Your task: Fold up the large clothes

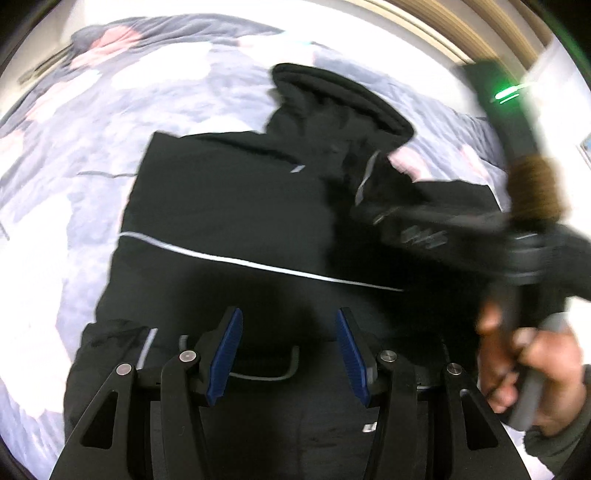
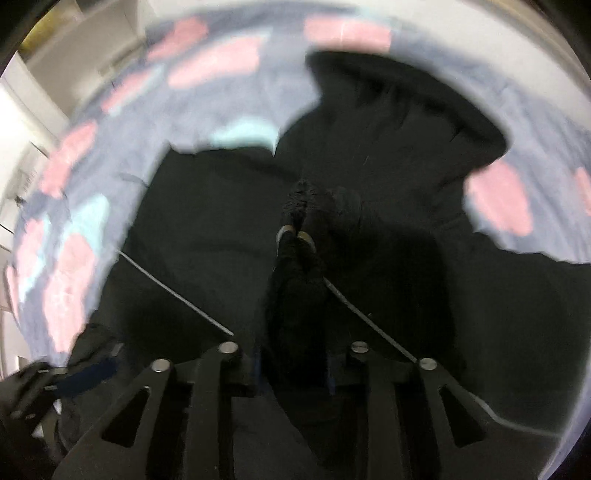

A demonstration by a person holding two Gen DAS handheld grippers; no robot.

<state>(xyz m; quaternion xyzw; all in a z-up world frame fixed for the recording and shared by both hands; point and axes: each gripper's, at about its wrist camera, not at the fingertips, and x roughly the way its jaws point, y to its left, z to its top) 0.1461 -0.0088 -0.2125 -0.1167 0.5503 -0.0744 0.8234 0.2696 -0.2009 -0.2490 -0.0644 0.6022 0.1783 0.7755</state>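
Observation:
A large black hooded jacket with thin silver piping lies spread on the bed, hood at the far side. My left gripper is open and empty, its blue pads hovering over the jacket's lower part. In the left wrist view the right gripper is at the right, blurred, holding a sleeve lifted over the jacket. In the right wrist view my right gripper is shut on a bunched fold of the black sleeve, above the jacket body.
The bed cover is grey with pink, white and pale blue patches and surrounds the jacket. A wooden frame runs along the far right. A white wall and furniture stand at the left of the right wrist view.

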